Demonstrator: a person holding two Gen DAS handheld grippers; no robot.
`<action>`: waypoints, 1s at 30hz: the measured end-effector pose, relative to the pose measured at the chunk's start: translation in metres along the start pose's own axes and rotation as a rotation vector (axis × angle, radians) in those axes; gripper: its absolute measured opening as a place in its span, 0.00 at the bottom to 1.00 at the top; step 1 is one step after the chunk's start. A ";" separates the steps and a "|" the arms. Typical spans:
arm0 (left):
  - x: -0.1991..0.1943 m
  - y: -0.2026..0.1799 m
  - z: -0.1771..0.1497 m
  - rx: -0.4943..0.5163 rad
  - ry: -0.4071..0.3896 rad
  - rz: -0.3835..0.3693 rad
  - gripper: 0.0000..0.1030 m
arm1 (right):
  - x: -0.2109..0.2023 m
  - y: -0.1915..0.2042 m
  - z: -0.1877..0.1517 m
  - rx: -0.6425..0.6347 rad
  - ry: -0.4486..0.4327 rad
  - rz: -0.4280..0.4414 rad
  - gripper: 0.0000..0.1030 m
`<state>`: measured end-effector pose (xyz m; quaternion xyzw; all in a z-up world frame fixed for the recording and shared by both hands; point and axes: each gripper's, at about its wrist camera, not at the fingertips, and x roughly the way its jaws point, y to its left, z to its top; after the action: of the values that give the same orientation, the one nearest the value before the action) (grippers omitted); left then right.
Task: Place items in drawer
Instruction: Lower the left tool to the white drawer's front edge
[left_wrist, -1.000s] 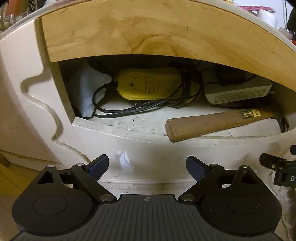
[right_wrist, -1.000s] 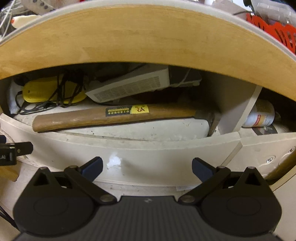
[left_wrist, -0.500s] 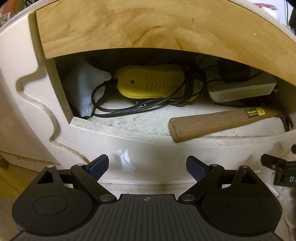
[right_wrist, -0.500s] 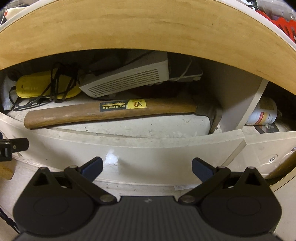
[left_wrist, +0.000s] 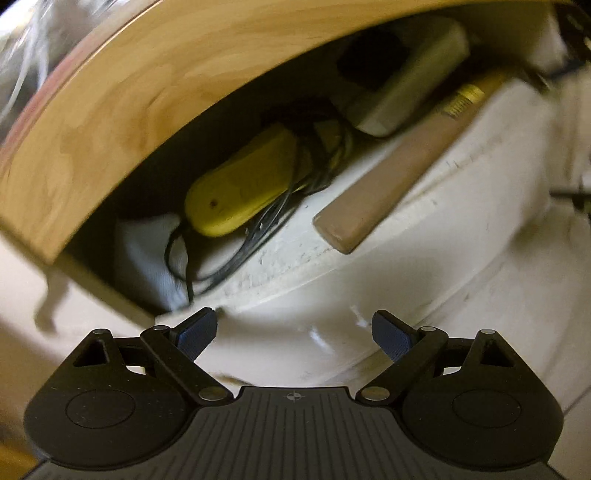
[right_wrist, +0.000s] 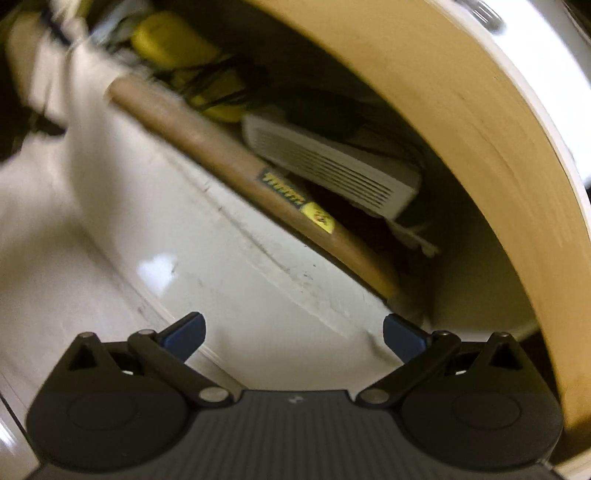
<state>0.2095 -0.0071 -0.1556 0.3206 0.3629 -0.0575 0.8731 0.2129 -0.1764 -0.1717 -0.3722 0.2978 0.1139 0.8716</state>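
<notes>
Left wrist, hammer (left_wrist: 391, 177) beyond empty tool (left_wrist: 294, 334)

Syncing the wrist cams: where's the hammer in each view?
Left wrist: hammer upper right, handle butt toward centre, rising right.
Right wrist: hammer runs diagonally from upper left to centre right.
Shared landmark: yellow label on the handle.

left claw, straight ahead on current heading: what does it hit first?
Most likely the white drawer front. The left claw is open and empty, and that panel fills the gap between its fingers. The hammer handle and yellow device lie higher, inside the drawer. The frame is motion-blurred, so depth is uncertain.
</notes>
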 end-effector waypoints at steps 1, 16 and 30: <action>0.000 -0.002 0.000 0.027 -0.001 0.010 0.90 | 0.001 0.002 -0.001 -0.040 -0.001 -0.001 1.00; 0.016 -0.021 -0.007 0.368 0.051 0.134 0.88 | 0.019 0.004 -0.007 -0.367 0.050 -0.020 0.92; 0.031 -0.036 -0.030 0.582 0.073 0.264 0.51 | 0.026 0.008 -0.013 -0.477 0.091 -0.081 0.47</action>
<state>0.2023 -0.0137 -0.2114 0.6029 0.3177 -0.0336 0.7310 0.2239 -0.1807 -0.1994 -0.5839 0.2864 0.1292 0.7486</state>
